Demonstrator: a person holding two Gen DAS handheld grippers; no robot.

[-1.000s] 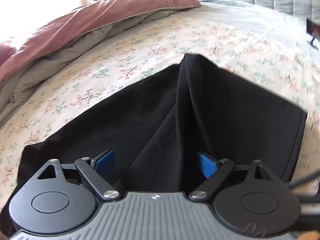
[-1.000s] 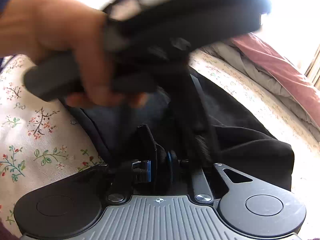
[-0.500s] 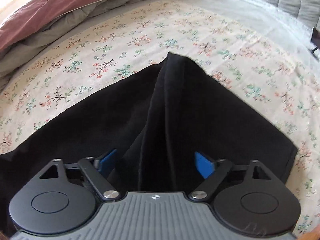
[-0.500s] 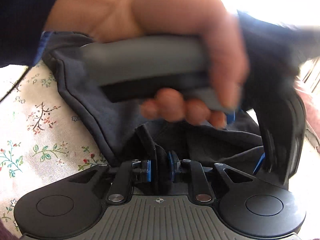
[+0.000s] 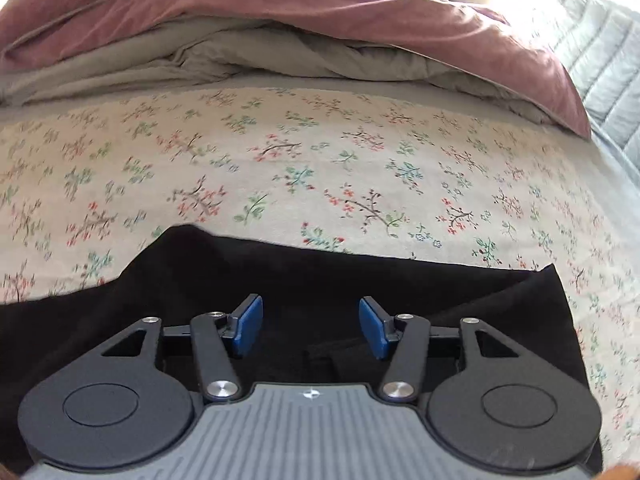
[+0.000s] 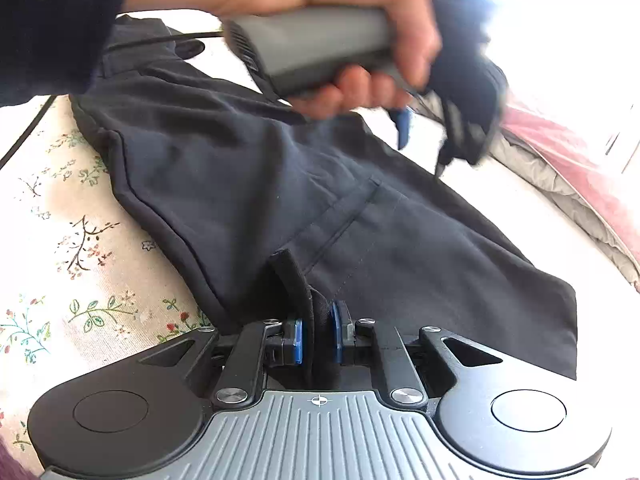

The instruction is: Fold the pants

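The bed (image 5: 320,168) has a pale sheet (image 5: 400,152) with little flowers on it. Black pants (image 6: 280,184) lie spread flat on the sheet. A pink and grey blanket (image 5: 280,20) is bunched up along the far side of the bed.

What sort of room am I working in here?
Most likely a bedroom: black pants lie on a floral bedsheet, with a folded mauve and grey duvet and a grey quilted headboard behind.
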